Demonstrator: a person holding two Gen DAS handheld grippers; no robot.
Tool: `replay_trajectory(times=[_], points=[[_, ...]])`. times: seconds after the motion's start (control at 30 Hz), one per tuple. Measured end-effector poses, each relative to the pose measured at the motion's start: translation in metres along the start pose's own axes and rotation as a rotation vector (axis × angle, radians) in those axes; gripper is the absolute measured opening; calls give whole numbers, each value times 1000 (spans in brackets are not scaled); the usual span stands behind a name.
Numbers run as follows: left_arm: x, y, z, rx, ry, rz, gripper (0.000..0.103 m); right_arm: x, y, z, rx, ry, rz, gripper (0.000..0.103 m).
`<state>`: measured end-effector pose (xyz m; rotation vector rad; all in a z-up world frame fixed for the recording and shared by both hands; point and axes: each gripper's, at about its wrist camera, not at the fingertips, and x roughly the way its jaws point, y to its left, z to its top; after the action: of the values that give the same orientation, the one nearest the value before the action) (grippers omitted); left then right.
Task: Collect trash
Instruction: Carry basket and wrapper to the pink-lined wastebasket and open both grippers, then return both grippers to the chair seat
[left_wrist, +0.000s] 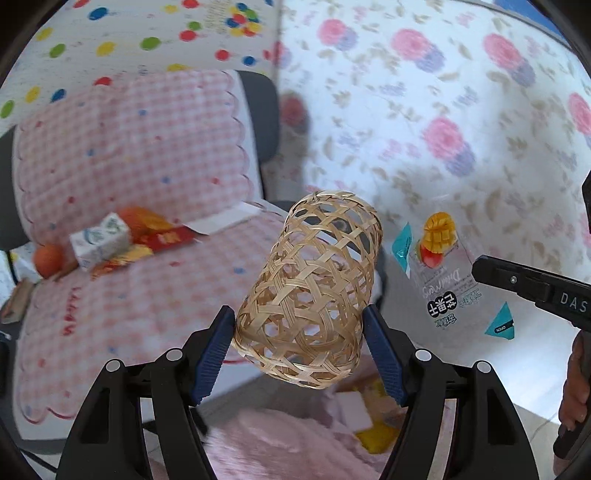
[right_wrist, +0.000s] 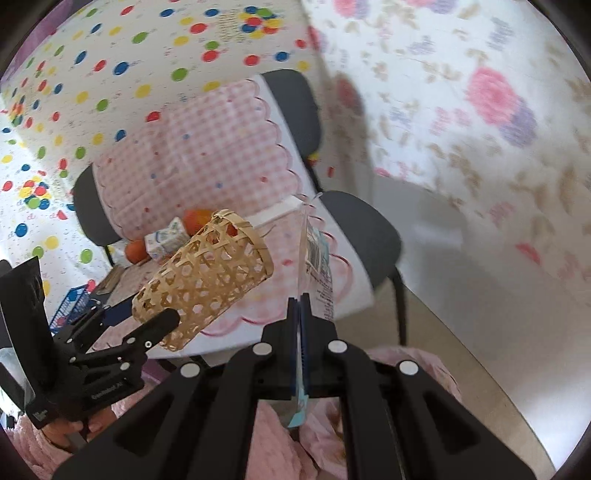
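Note:
My left gripper (left_wrist: 299, 325) is shut on a woven bamboo basket (left_wrist: 310, 288), held in the air on its side with its open mouth pointing away. The basket also shows in the right wrist view (right_wrist: 201, 278). My right gripper (right_wrist: 300, 301) is shut on a clear dried-mango snack bag (right_wrist: 317, 258), seen edge-on. In the left wrist view the bag (left_wrist: 443, 273) hangs flat to the right of the basket, beside its mouth, with the right gripper's finger (left_wrist: 524, 284) on it.
A chair with a pink checked cushion (left_wrist: 122, 155) holds a small milk carton (left_wrist: 99, 240), an orange (left_wrist: 48, 258) and red-orange wrappers (left_wrist: 159, 232). Floral cloth (left_wrist: 443, 110) hangs right. A blue crate (right_wrist: 70, 302) sits at left. Pink fluffy fabric (left_wrist: 280, 443) lies below.

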<state>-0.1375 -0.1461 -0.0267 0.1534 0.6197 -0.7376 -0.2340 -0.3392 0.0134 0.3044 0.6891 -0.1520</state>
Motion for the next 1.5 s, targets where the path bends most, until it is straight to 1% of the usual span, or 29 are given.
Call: replay_trajectory(times=[0.07, 0.13, 0.2, 0.27, 0.4, 0.6, 0.7, 0.73, 0.77, 0.83, 0.87, 0.9, 1.0, 1.07, 1.23, 1.4, 1.5], points=[[8, -14, -10, 18, 26, -34, 71, -6, -9, -13, 15, 6, -33, 2], [15, -25, -17, 36, 55, -51, 71, -9, -18, -23, 41, 19, -48, 2], [26, -37, -25, 50, 102, -77, 71, -10, -28, -35, 59, 36, -68, 2], [38, -45, -31, 55, 145, -96, 71, -8, -36, -43, 85, 55, -68, 2], [57, -55, -36, 73, 204, -108, 71, 2, -52, -56, 132, 92, -69, 2], [85, -65, -39, 75, 263, -114, 72, 21, -72, -68, 177, 138, -75, 2], [96, -71, -38, 97, 283, -122, 75, 30, -81, -72, 200, 155, -74, 3], [97, -71, -38, 100, 285, -123, 81, 35, -83, -74, 205, 163, -76, 3], [97, -71, -37, 100, 282, -127, 83, 38, -85, -76, 208, 171, -79, 4], [93, -66, -34, 91, 270, -128, 83, 44, -89, -78, 222, 184, -83, 11], [91, -63, -32, 85, 263, -124, 83, 45, -90, -78, 226, 183, -85, 16], [87, -58, -29, 74, 254, -116, 83, 44, -91, -77, 226, 180, -89, 17], [75, -44, -20, 51, 213, -85, 83, 35, -91, -67, 215, 149, -98, 17], [64, -32, -14, 37, 183, -56, 83, 23, -88, -55, 202, 104, -112, 17], [47, -6, -2, -14, 145, -5, 83, 3, -76, -29, 147, 13, -125, 17], [30, 21, 2, -55, 115, 50, 83, 5, -51, -10, 85, -15, -80, 17], [21, 40, 3, -78, 104, 89, 83, 16, -30, 0, 35, -15, -32, 17]])
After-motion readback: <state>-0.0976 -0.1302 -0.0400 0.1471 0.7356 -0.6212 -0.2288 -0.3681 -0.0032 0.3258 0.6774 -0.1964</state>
